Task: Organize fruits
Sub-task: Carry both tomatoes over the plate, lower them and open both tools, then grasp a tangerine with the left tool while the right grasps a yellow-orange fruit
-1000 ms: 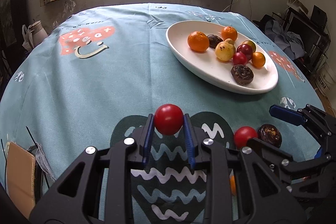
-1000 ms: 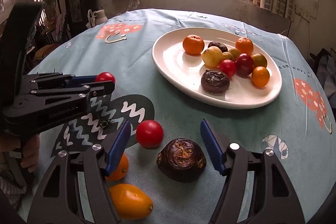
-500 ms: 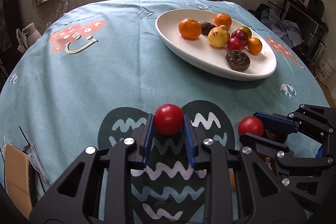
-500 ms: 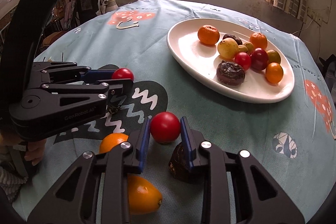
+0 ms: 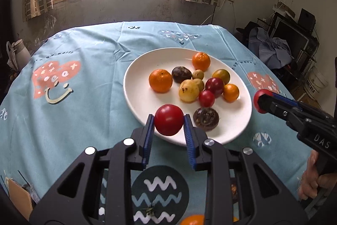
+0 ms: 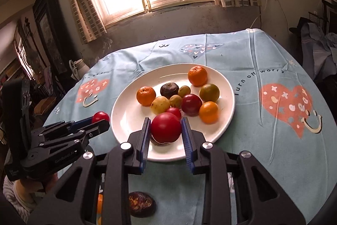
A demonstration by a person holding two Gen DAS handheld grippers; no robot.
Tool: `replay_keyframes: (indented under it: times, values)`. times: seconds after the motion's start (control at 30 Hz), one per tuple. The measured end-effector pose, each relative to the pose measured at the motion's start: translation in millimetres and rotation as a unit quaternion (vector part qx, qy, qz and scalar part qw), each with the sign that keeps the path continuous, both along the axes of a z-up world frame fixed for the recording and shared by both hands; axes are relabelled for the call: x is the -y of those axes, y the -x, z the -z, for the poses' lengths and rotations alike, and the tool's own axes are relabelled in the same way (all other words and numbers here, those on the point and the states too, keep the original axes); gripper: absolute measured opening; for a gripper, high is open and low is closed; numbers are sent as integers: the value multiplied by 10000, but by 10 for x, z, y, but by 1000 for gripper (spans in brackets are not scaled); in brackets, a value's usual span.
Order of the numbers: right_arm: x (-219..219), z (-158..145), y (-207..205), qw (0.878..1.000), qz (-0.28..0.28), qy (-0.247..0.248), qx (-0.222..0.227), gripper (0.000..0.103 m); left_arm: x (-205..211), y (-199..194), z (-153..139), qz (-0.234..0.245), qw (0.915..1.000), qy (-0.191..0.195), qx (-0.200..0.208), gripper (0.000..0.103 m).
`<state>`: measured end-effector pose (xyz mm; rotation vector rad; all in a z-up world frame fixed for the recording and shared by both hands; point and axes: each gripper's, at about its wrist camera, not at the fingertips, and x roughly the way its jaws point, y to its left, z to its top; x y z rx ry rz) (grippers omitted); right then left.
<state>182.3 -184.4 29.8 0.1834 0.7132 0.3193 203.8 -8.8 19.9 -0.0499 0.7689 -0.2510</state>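
A white oval plate [image 5: 137, 88] [image 6: 225, 85] on the blue tablecloth holds several fruits: oranges, red, yellow and dark ones. My left gripper [image 5: 169, 122] is shut on a red tomato [image 5: 169, 122] and holds it over the plate's near rim. My right gripper [image 6: 166, 128] is shut on a second red tomato [image 6: 166, 127] above the plate's front edge. The right gripper's tomato shows at the right of the left wrist view [image 5: 259, 98]. The left gripper's tomato shows at the left of the right wrist view [image 6: 100, 117].
A dark wrinkled fruit [image 6: 140, 204] lies on the cloth under my right gripper, with an orange fruit [image 5: 192, 220] nearby. A white jug [image 6: 78, 69] stands past the table's far left edge. Chairs and clutter [image 5: 273, 50] stand to the right.
Both grippers have lifted and moved forward from the table's near side to the plate, each carrying its tomato. The right gripper closed on its tomato one second ago.
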Motion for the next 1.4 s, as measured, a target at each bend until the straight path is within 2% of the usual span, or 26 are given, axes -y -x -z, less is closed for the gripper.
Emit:
replay_keyframes:
  times: [0.03, 0.07, 0.1, 0.23, 0.33, 0.4, 0.5, 0.6, 0.73, 0.83, 0.9, 1.03, 1.1, 1.23, 1.3, 1.4]
  values:
    - [24, 62, -67, 9999, 86, -117, -52, 48, 46, -52, 12, -61, 10000, -11, 26, 43]
    - [57, 135, -107, 9995, 228, -191, -78, 65, 73, -67, 36, -171, 9998, -31, 120, 78]
    - [93, 201, -98, 9991, 365, -219, -55, 78, 81, -54, 60, -282, 9992, -40, 269, 87]
    - [214, 131, 28, 9983, 418, -387, 148, 78, 53, 18, 142, -214, 9985, -395, 317, 87]
    - [219, 23, 221, 9978, 239, -571, 249, 80, -89, 115, 133, -339, 9988, -278, 223, 87]
    - [152, 39, 376, 9987, 133, -430, 250, 84, -178, 252, 150, -387, 9988, -226, 210, 89]
    - [87, 190, 621, 9998, 80, -109, 158, 88, -240, 560, 257, -364, 9981, -457, 172, 89]
    - [69, 305, 741, 9999, 67, 109, -34, 88, -218, 862, 325, -163, 9971, -717, 216, 90]
    - [183, 292, 767, 9996, 274, -15, 21, 88, -169, 1160, 350, 107, 9957, -848, 349, 90]
    - [245, 334, 719, 9991, 354, -165, -151, 88, -140, 1242, 385, 337, 9959, -781, 292, 90]
    - [239, 361, 693, 9990, 352, -149, -249, 88, -79, 1234, 430, 456, 9949, -881, 206, 90]
    - [199, 351, 700, 9992, 297, -97, -228, 88, -33, 1225, 483, 656, 9936, -917, 106, 92]
    - [196, 352, 704, 9993, 299, -83, -221, 88, -73, 1201, 477, 601, 9941, -902, 88, 95]
    - [212, 352, 701, 9991, 333, -105, -237, 88, -347, 1120, 397, -58, 9967, -798, 165, 95]
    - [215, 347, 708, 9991, 337, -97, -218, 88, -473, 1107, 378, -291, 9976, -622, 125, 94]
    - [211, 337, 715, 9992, 320, -102, -194, 88, -447, 1205, 337, -131, 9981, -539, 256, 94]
